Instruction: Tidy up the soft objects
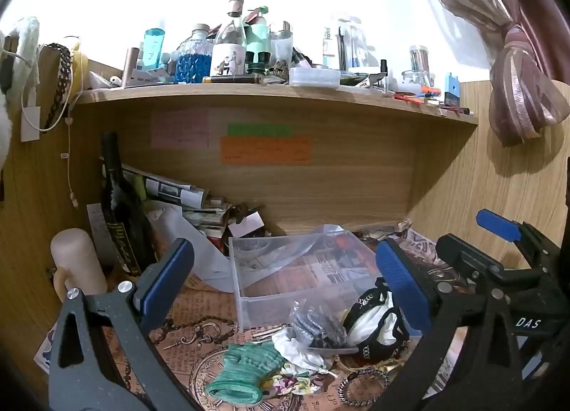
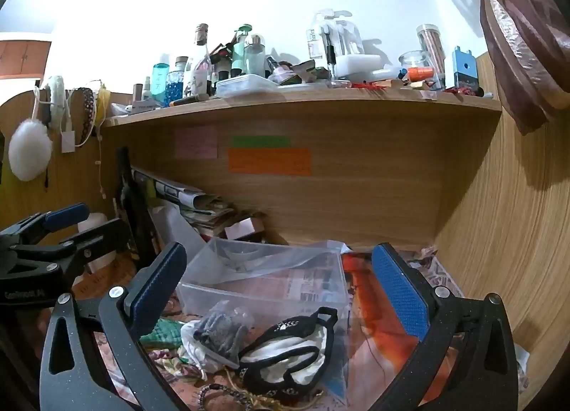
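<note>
A pile of soft items lies on the printed desk mat: a green scrunchie (image 1: 245,371), a white one (image 1: 297,345), a floral one (image 1: 297,384), a bagged dark scrunchie (image 1: 315,327) and a black-and-white hair band (image 1: 376,325). Behind them stands a clear plastic box (image 1: 285,268). My left gripper (image 1: 285,279) is open above the pile. My right gripper (image 2: 281,293) is open too, over the hair band (image 2: 288,357) and the bagged scrunchie (image 2: 221,332). The box (image 2: 263,286) sits just beyond. The right gripper also shows in the left wrist view (image 1: 498,268).
A wooden shelf (image 1: 278,97) crowded with bottles and jars overhangs the desk. A dark bottle (image 1: 119,204), papers (image 1: 178,193) and a pale cup (image 1: 76,261) stand at the left. Bead bracelets (image 1: 359,388) lie beside the pile. A curtain (image 1: 516,90) hangs right.
</note>
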Available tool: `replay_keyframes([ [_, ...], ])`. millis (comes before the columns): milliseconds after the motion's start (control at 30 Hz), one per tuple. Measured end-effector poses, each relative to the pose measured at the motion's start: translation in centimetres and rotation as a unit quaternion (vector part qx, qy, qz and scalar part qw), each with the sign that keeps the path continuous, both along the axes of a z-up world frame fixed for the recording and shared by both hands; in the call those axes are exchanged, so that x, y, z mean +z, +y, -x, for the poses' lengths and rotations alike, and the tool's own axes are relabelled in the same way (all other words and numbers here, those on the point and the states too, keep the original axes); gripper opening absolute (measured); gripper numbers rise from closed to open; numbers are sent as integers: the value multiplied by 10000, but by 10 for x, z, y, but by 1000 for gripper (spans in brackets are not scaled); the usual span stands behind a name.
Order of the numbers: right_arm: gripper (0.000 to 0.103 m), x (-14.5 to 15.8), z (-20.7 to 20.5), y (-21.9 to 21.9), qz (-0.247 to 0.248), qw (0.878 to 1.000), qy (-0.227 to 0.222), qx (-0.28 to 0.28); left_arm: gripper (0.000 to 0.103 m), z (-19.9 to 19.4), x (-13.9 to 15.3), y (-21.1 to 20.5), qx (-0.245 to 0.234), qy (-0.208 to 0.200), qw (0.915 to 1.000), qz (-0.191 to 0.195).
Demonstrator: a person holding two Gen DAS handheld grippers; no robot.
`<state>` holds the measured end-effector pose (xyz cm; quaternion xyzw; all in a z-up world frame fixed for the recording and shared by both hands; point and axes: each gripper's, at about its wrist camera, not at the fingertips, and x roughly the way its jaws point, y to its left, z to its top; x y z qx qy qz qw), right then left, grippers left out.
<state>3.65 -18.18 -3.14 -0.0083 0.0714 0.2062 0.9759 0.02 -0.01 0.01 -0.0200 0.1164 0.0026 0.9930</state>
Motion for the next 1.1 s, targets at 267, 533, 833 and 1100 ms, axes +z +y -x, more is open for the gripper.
replay_keyframes([
  [267, 103, 0, -1, 0, -30, 10000, 39, 21, 103, 1, 2, -4, -11, -59, 10000, -9],
  [533, 103, -1, 2, 1, -87, 9999, 57, 3, 103, -1, 2, 0, -4, -42, 10000, -6],
  [833, 103, -1, -1, 2, -156, 9998, 102, 65, 103, -3, -1, 2, 11, -33, 10000, 10],
  [1100, 103, -1, 0, 3, -178, 9997, 122, 79, 103, -5, -3, 1, -13, -20, 10000, -13],
])
